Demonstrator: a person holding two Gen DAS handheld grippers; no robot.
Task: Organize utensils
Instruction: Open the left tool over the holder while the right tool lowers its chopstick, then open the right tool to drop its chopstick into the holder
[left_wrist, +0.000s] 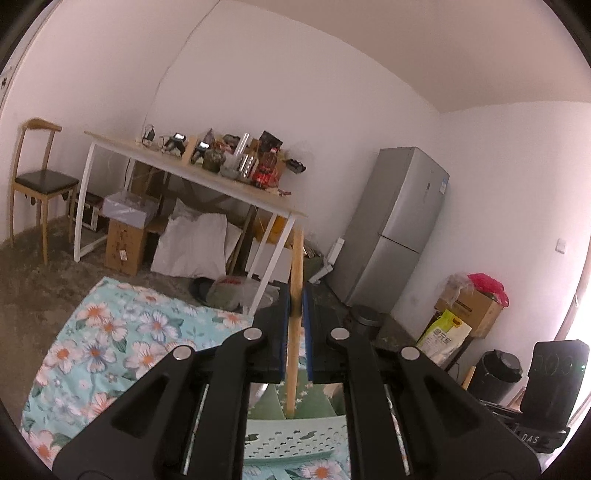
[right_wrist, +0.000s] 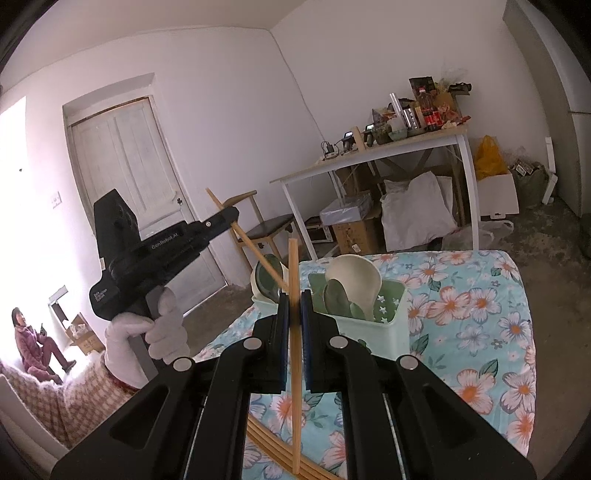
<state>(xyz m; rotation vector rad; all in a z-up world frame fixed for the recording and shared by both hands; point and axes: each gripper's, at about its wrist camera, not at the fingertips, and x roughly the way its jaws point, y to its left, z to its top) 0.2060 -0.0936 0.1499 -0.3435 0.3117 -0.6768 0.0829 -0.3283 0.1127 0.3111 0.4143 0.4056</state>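
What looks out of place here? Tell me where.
Nothing spilled or broken. More chopsticks lie loose on the floral cloth, outside the green holder. Each gripper, left and right, clamps one chopstick.

matt wooden chopstick (right_wrist: 294, 332); smooth plastic caddy (right_wrist: 373, 325); floral cloth (right_wrist: 480, 314).

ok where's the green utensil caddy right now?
In the right wrist view the green caddy sits on the floral cloth, just right of and beyond the right gripper, with spoons standing in it.
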